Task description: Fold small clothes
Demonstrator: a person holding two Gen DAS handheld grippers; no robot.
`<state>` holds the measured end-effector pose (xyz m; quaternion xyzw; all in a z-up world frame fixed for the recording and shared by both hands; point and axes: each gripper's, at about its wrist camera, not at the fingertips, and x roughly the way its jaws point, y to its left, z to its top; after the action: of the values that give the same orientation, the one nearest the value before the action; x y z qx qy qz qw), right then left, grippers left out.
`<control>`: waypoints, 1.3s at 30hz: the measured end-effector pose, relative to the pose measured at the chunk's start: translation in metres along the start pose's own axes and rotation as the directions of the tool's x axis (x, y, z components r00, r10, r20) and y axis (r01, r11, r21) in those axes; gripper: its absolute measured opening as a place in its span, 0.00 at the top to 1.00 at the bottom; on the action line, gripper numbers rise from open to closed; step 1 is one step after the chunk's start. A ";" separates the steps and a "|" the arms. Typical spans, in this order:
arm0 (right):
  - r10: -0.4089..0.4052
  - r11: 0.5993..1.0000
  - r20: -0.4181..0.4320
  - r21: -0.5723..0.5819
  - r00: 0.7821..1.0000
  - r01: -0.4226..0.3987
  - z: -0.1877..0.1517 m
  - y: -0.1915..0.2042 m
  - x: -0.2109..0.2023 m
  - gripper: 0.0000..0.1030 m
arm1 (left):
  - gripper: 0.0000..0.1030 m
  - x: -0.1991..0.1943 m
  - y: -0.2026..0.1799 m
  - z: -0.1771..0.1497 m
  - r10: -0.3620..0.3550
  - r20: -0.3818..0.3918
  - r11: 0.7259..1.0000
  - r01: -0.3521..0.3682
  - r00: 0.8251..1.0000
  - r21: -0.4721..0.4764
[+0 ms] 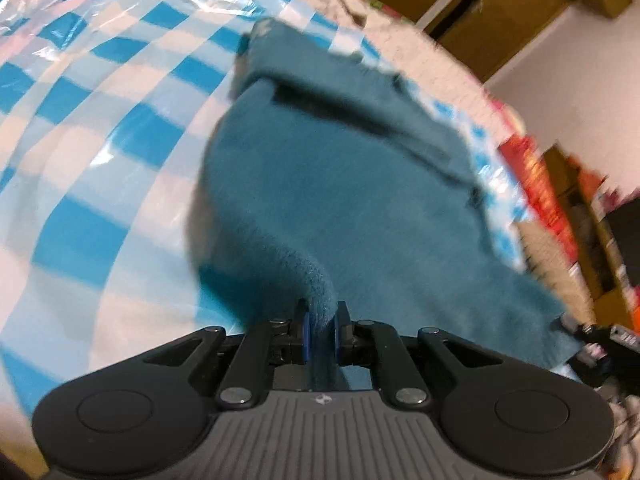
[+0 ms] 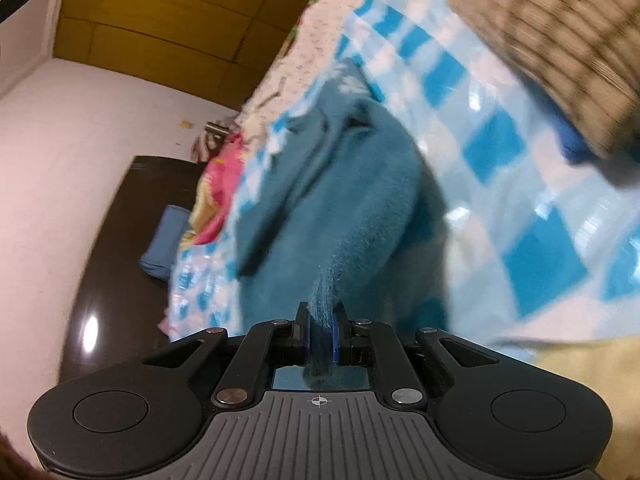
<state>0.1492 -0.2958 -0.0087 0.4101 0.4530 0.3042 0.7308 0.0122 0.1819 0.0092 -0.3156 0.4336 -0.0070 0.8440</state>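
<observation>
A teal fleece garment (image 1: 340,200) lies on a blue-and-white checked plastic sheet (image 1: 100,128) over a bed. In the left wrist view my left gripper (image 1: 322,328) is shut on a raised fold of the garment's near edge, the cloth pinched between the blue pads. In the right wrist view the same teal garment (image 2: 348,184) stretches away from my right gripper (image 2: 322,332), which is shut on another part of its edge. Both held edges are lifted off the sheet. A folded-over flap (image 1: 344,96) shows farther along the garment.
A woven basket (image 2: 560,40) stands on the checked sheet (image 2: 500,128) at the upper right of the right wrist view. A floral bedcover (image 2: 216,184) hangs at the bed's edge above a dark floor (image 2: 120,248). Wooden cupboards (image 1: 500,12) and clutter line the room's side.
</observation>
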 end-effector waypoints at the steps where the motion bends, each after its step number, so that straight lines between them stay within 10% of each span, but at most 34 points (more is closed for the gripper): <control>1: 0.020 1.000 0.004 0.005 1.000 -0.020 0.005 0.005 0.004 0.90 | 0.80 0.001 0.001 0.009 -0.034 0.017 0.999 0.034 0.999 -0.023; 12: 0.086 0.995 0.138 -0.059 0.987 -0.079 0.139 0.068 0.114 0.90 | 0.80 0.032 0.002 0.155 -0.095 0.217 0.995 0.100 0.972 -0.011; 19: -0.115 0.991 0.280 -0.037 0.953 0.131 0.211 0.053 0.211 0.86 | 0.73 0.110 0.030 0.234 0.041 0.244 0.998 -0.029 0.969 -0.055; 29: -0.189 0.953 0.274 -0.181 0.943 0.243 0.198 0.049 0.221 0.72 | 0.67 0.118 0.043 0.240 0.020 0.239 0.995 0.005 0.971 -0.102; 33: -0.215 0.915 0.296 -0.270 0.930 0.298 0.190 0.061 0.209 0.62 | 0.34 0.101 0.050 0.242 0.089 0.315 0.985 -0.037 0.945 -0.167; 39: -0.260 0.860 0.332 -0.347 0.907 0.374 0.180 0.068 0.201 0.62 | 0.34 0.081 0.049 0.228 0.141 0.346 0.984 -0.093 0.928 -0.153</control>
<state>0.3894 -0.1570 0.0132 0.2080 0.3369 0.2055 0.8950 0.2177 0.3180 0.0205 -0.3410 0.2915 0.1296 0.8843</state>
